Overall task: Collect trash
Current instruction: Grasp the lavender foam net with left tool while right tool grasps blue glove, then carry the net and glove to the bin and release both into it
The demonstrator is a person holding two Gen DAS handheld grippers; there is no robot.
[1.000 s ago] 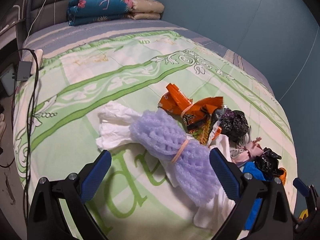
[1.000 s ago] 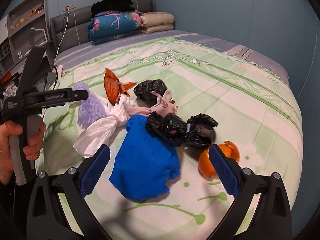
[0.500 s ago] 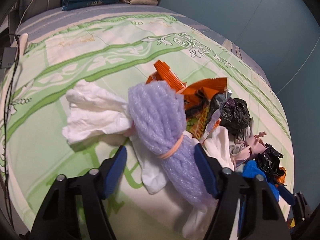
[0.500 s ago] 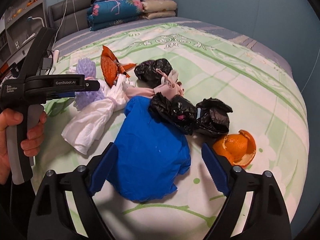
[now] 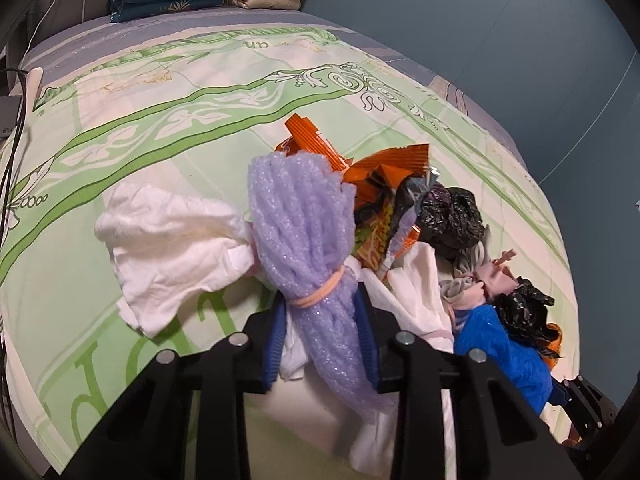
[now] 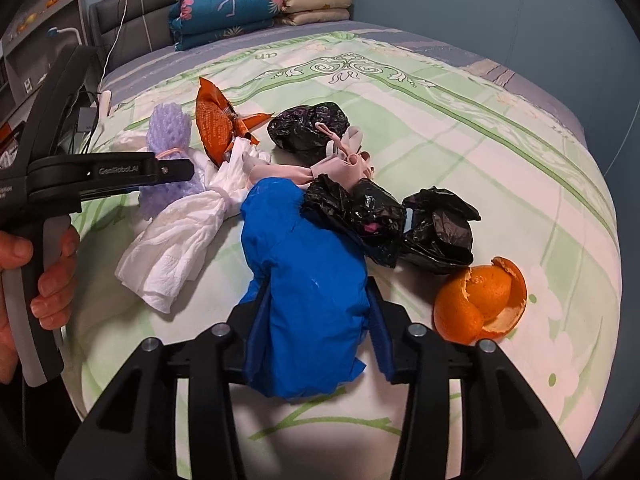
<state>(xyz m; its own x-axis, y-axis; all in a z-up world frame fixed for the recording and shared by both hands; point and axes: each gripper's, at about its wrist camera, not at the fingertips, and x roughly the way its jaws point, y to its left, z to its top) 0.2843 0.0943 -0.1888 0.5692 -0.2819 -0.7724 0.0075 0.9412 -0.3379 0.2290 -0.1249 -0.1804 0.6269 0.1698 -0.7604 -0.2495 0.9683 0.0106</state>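
The left tool (image 5: 322,344) is pinching the lavender foam-mesh sleeve (image 5: 308,236) just below its peach rubber band (image 5: 316,292), both blue pads pressed against the foam. The sleeve is lying on the green-and-cream patterned bed (image 5: 160,120), touching a crumpled white paper tissue (image 5: 168,248) and an orange foil snack wrapper (image 5: 372,184). The right tool (image 6: 316,336) is clamping the crumpled blue plastic bag (image 6: 308,272) (its pads are pressing into both sides). Just beside it are lying knotted black plastic bags (image 6: 400,216) and, slightly apart, a curled orange peel (image 6: 480,300).
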